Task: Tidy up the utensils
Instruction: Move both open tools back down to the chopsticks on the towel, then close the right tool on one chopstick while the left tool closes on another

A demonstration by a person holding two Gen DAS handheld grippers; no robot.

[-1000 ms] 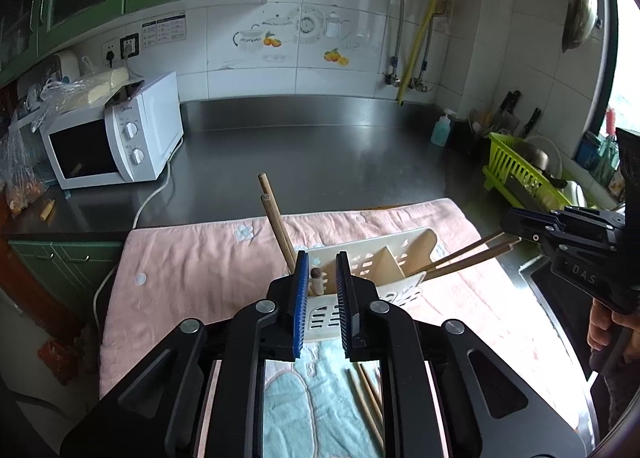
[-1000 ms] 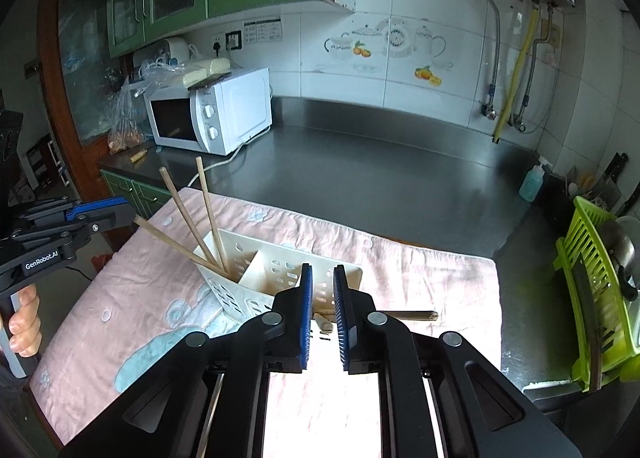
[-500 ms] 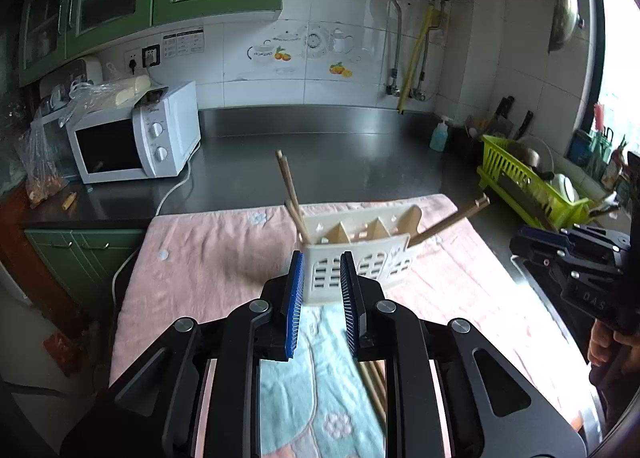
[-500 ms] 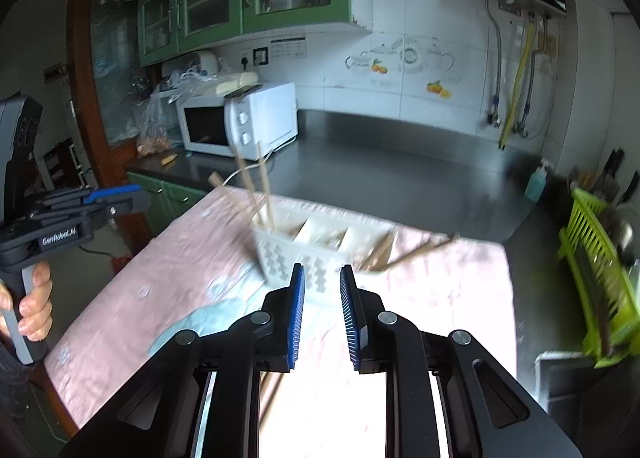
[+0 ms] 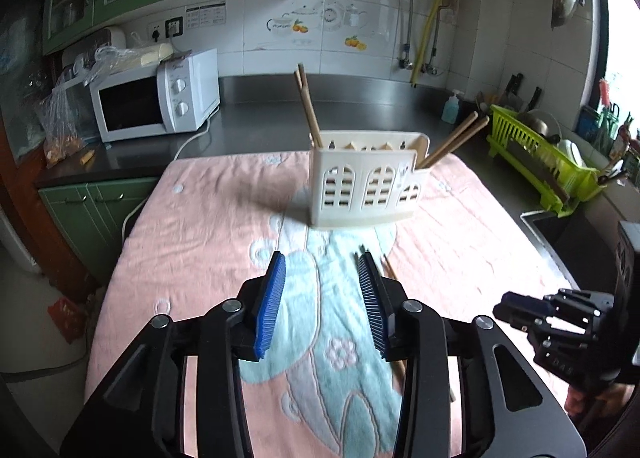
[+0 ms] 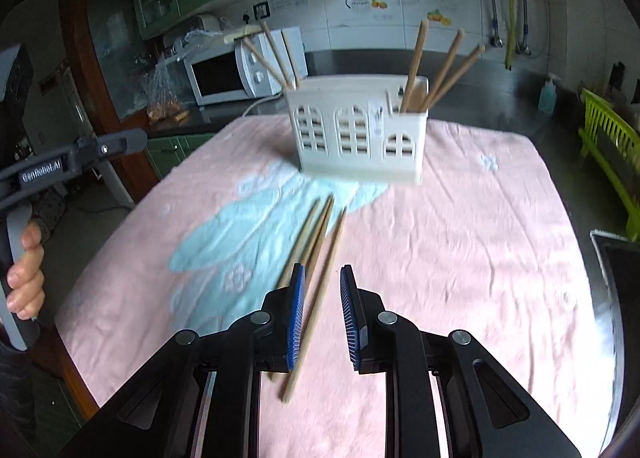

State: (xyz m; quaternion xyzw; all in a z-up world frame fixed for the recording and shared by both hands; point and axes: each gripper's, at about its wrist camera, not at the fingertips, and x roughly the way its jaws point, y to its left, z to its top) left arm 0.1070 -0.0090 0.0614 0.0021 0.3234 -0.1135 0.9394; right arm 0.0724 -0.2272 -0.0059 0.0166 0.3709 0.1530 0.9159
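A white plastic utensil holder (image 5: 366, 178) stands upright on a pink towel (image 5: 200, 226) and holds several wooden chopsticks (image 5: 307, 108). It also shows in the right wrist view (image 6: 360, 130). Three loose chopsticks (image 6: 320, 258) lie on the towel in front of the holder. My right gripper (image 6: 322, 314) is open and empty, hovering over the loose chopsticks. My left gripper (image 5: 320, 298) is open and empty above the towel, with a loose chopstick (image 5: 390, 270) by its right finger.
A white microwave (image 5: 156, 96) stands on the steel counter (image 5: 260, 114) at the back left. A green dish rack (image 5: 540, 154) sits at the right beside a sink. The other hand-held gripper (image 6: 60, 170) shows at the left of the right wrist view.
Both grippers have pulled back from the holder and opened. The holder now stands upright on the towel, farther from both cameras. The loose chopsticks are now under the right gripper.
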